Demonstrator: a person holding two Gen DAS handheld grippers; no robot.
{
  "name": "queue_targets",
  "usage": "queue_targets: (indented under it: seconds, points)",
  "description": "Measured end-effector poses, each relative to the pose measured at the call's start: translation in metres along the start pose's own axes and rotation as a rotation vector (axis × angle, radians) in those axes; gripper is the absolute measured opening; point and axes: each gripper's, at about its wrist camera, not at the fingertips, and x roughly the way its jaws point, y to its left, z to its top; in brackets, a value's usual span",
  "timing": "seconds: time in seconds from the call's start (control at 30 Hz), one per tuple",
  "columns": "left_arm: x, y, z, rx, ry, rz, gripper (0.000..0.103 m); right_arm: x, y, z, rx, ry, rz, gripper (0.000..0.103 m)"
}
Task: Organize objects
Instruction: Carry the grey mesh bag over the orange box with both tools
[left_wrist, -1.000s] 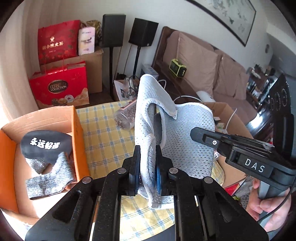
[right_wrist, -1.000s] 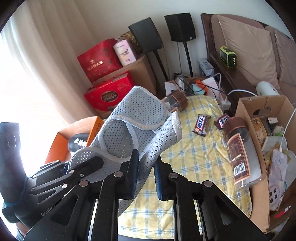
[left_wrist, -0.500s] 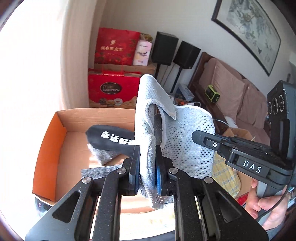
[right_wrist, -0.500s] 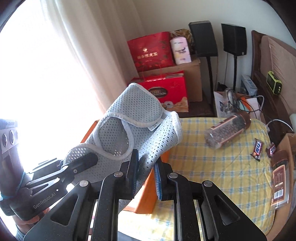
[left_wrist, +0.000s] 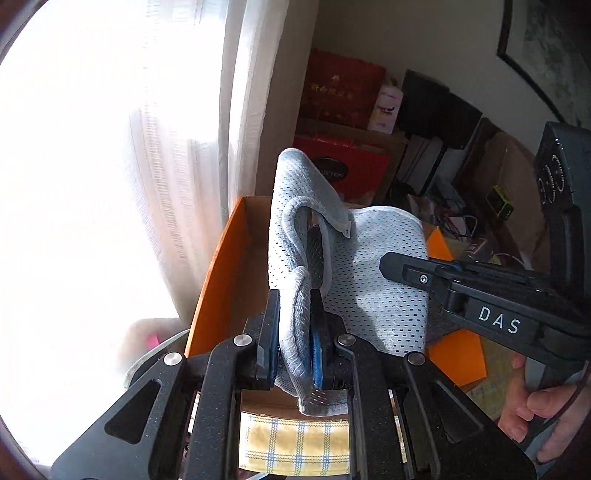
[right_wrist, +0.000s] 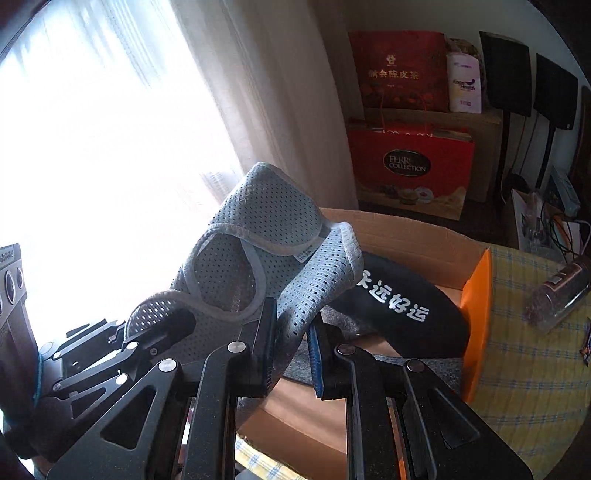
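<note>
Left wrist, fingers (left_wrist: 294, 332) clamping mesh cloth (left_wrist: 373, 277)

I count two black two-finger grippers: left (left_wrist: 295, 332), right (right_wrist: 291, 343). One light-blue perforated mesh fabric piece (right_wrist: 258, 236), centre frame. One orange-walled cardboard box (right_wrist: 476, 317). One black cloth with white characters (right_wrist: 402, 306) inside. Two red gift bags (right_wrist: 410, 166), upper right. Two black speakers (right_wrist: 506, 70). One clear plastic bottle (right_wrist: 557, 299), right edge.

The mesh garment (left_wrist: 373, 277) hides most of the orange box (left_wrist: 221, 273), and the window (left_wrist: 92, 184) glares blank white.
</note>
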Motion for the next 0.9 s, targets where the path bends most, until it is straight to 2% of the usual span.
queue_targets:
  seconds: [0.17, 0.37, 0.5, 0.73, 0.9]
  points:
    - [0.024, 0.02, -0.009, -0.001, 0.046, 0.074, 0.013, 0.046, 0.014, 0.0, -0.021, 0.061, 0.008, 0.015]
    - [0.043, 0.029, -0.023, -0.005, 0.062, 0.118, 0.013, 0.083, 0.018, 0.001, -0.023, 0.109, 0.024, 0.015]
    - [0.054, 0.025, -0.027, 0.021, 0.071, 0.149, 0.013, 0.104, 0.02, 0.003, -0.045, 0.138, 0.003, 0.015]
    - [0.09, 0.012, -0.035, 0.046, 0.153, 0.159, 0.015, 0.134, 0.005, 0.0, -0.033, 0.221, -0.034, 0.015]
    - [0.099, 0.006, -0.039, 0.077, 0.171, 0.203, 0.024, 0.141, -0.007, -0.001, -0.023, 0.285, -0.057, 0.02]
